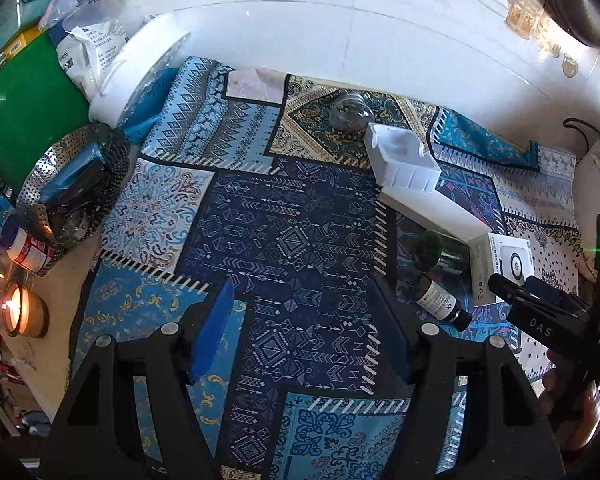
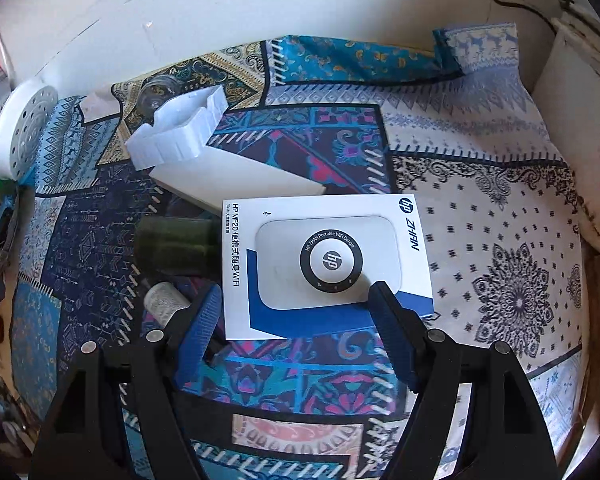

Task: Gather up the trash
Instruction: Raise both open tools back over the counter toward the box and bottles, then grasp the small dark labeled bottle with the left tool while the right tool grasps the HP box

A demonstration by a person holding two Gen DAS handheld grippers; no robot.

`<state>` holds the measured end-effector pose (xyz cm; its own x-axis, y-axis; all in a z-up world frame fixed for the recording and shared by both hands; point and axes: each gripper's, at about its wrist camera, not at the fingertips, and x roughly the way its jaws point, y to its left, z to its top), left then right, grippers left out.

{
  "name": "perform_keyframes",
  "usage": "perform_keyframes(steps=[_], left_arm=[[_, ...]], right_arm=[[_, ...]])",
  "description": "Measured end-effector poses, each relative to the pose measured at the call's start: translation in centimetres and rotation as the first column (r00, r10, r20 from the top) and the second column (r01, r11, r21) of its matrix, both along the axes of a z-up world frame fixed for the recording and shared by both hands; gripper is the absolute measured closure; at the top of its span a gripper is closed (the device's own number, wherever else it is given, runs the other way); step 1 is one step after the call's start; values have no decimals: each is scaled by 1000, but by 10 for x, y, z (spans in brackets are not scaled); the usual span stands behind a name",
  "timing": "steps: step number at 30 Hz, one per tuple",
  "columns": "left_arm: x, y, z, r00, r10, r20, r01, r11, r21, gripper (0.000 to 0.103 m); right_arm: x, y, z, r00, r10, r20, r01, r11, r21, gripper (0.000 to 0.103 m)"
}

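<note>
**Both grippers over the patchwork cloth, nothing held yet**

Left gripper [image 1: 300, 320]: jaws apart, only cloth between them. Right gripper [image 2: 296, 316]: jaws apart, hanging over the near edge of the white HP box [image 2: 328, 268]; the pads do not seem to press on it.

Trash lies clustered on the cloth-covered surface [image 2: 500, 240]: the HP box, a white plastic insert tray [image 2: 180, 136], a flat white lid [image 2: 240, 184] under that tray, a dark green bottle [image 2: 172, 246] on its side touching the box's left edge, and a small labelled bottle [image 2: 164, 300] just beside the right gripper's left finger.

Risks, as judgement:
- The box lies flat and broad. Jaws closing across it may not span it and could push it into the green bottle, which could roll.
- The left finger might catch the small bottle on the way down.
- A lit candle [image 1: 18, 310] stands at the cloth's left edge; light packaging swept that way would be a hazard.

View differences: only the left wrist view shows the candle, the perforated metal basket [image 1: 76, 184], and the right gripper from outside. Only the right wrist view shows the box's printing and how the jaws sit over it.
</note>
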<state>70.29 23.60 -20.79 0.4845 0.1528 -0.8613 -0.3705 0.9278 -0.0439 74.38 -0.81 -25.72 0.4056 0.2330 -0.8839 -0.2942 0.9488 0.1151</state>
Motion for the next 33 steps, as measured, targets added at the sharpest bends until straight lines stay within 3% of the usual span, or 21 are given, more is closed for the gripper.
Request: perform_keyframes(steps=[5, 10, 16, 19, 26, 30, 33], left_arm=[[20, -39, -22, 998, -56, -23, 55, 997, -56, 36], [39, -79, -47, 994, -95, -55, 87, 988, -126, 36], [60, -107, -65, 992, -100, -77, 92, 991, -92, 39], [66, -111, -73, 992, -92, -87, 88, 995, -50, 42], [67, -92, -85, 989, -80, -128, 73, 996, -58, 51], [61, -78, -87, 986, -105, -132, 95, 992, -79, 62], [59, -68, -90, 982, -124, -141, 108, 987, -117, 72]], right_arm=[[1, -37, -6, 1000, -20, 6, 21, 988, -156, 31], [5, -95, -9, 992, -118, -54, 108, 981, -160, 31], [10, -134, 14, 978, -196, -75, 192, 979, -65, 31], [26, -134, 22, 963, -251, -92, 250, 968, -24, 30], [63, -97, 14, 938, -315, -144, 330, 939, 99, 30], [80, -77, -5, 933, -323, -159, 341, 935, 99, 26], [85, -67, -9, 939, -317, -136, 325, 945, 44, 24]])
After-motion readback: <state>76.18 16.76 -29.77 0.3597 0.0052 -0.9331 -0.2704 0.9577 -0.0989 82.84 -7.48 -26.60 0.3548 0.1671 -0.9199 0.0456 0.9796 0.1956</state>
